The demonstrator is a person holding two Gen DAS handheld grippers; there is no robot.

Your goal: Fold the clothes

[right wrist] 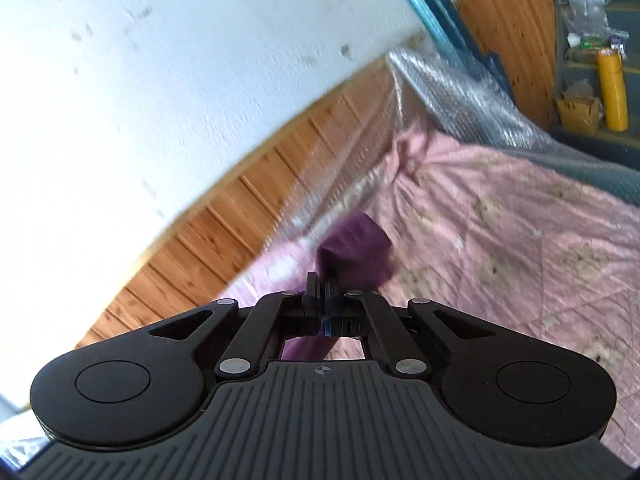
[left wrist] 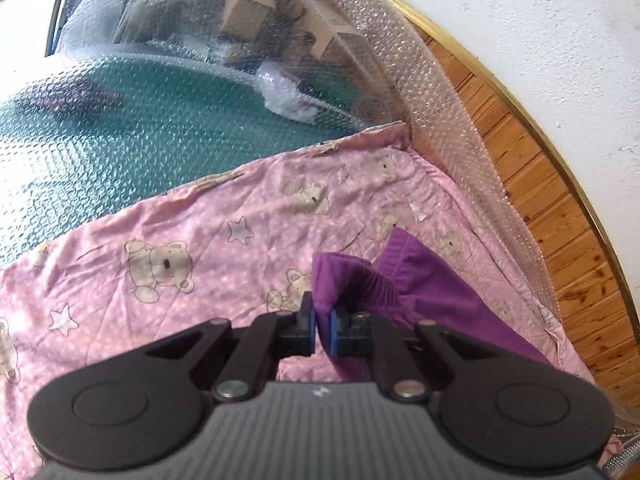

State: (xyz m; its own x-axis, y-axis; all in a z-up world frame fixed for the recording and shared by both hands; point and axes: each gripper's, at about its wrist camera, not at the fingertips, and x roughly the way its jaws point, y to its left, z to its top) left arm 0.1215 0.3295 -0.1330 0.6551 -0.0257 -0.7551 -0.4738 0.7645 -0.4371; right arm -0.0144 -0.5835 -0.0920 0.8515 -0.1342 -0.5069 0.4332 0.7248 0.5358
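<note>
A purple garment [left wrist: 420, 280] hangs above a pink bear-print sheet [left wrist: 180, 240]. My left gripper [left wrist: 322, 330] is shut on a ribbed edge of the purple garment, which bunches above the blue pads and trails down to the right. In the right wrist view my right gripper [right wrist: 322, 300] is shut on another part of the purple garment [right wrist: 356, 252], lifted above the pink sheet [right wrist: 500, 240]. That view is blurred by motion. Most of the garment is hidden below both grippers.
Bubble wrap [left wrist: 460, 112] covers a green surface [left wrist: 140, 120] beyond the sheet and lines the wood-panelled wall [left wrist: 560, 200]. White wall [right wrist: 160, 80] rises above the panelling. Shelves with a yellow roll [right wrist: 612, 88] and boxes stand at far right.
</note>
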